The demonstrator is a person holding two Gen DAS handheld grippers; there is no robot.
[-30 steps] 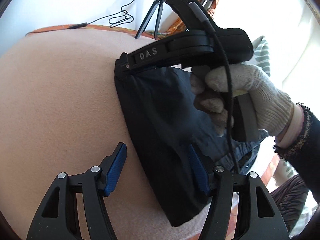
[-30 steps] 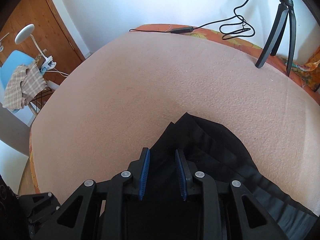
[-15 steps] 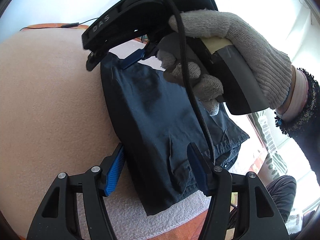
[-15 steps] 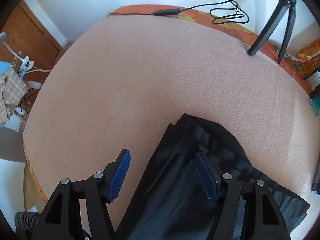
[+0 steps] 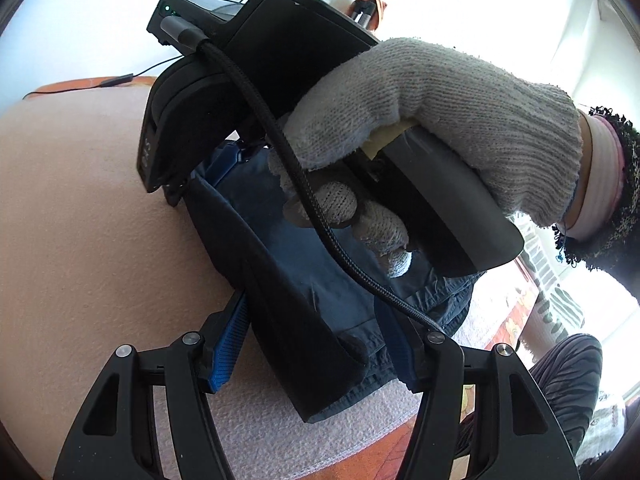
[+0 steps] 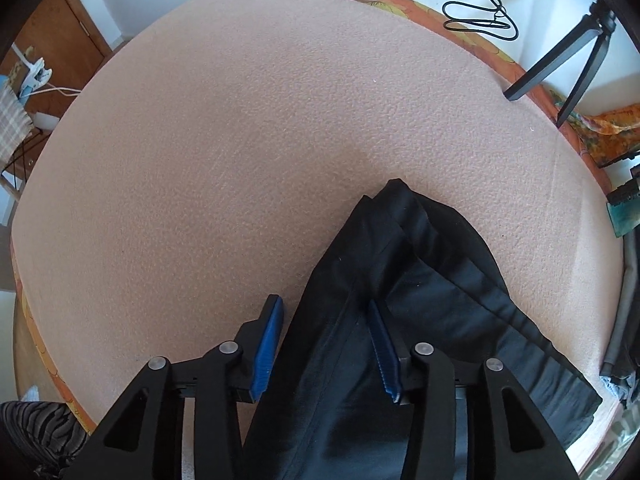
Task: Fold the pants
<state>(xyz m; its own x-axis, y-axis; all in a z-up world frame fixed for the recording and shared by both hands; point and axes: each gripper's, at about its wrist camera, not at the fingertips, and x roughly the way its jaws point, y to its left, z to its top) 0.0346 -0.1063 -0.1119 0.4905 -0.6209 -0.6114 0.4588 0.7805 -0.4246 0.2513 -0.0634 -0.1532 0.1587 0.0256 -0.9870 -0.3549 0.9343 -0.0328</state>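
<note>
Dark navy pants (image 5: 304, 280) lie folded into a narrow stack on the pink blanket (image 5: 92, 208). My left gripper (image 5: 312, 344) is open, its blue pads either side of the stack's near end, the fold edge between them. The right gripper's body, held in a grey gloved hand (image 5: 432, 108), hangs over the stack's far end. In the right wrist view the pants (image 6: 412, 276) run from under my right gripper (image 6: 328, 344), which is open, its right pad over the cloth and its left pad over the blanket (image 6: 240, 152).
A black tripod (image 6: 560, 64) and a looped black cable (image 6: 480, 16) stand at the far edge of the bed. The orange patterned bedspread (image 6: 448, 4) rims the blanket. A wooden door and a chair with checked cloth (image 6: 12, 108) are at the left.
The right gripper opened and let go of the pants' far corner, then drew back over the stack. The left gripper moved forward, so its open pads now straddle the stack's near end.
</note>
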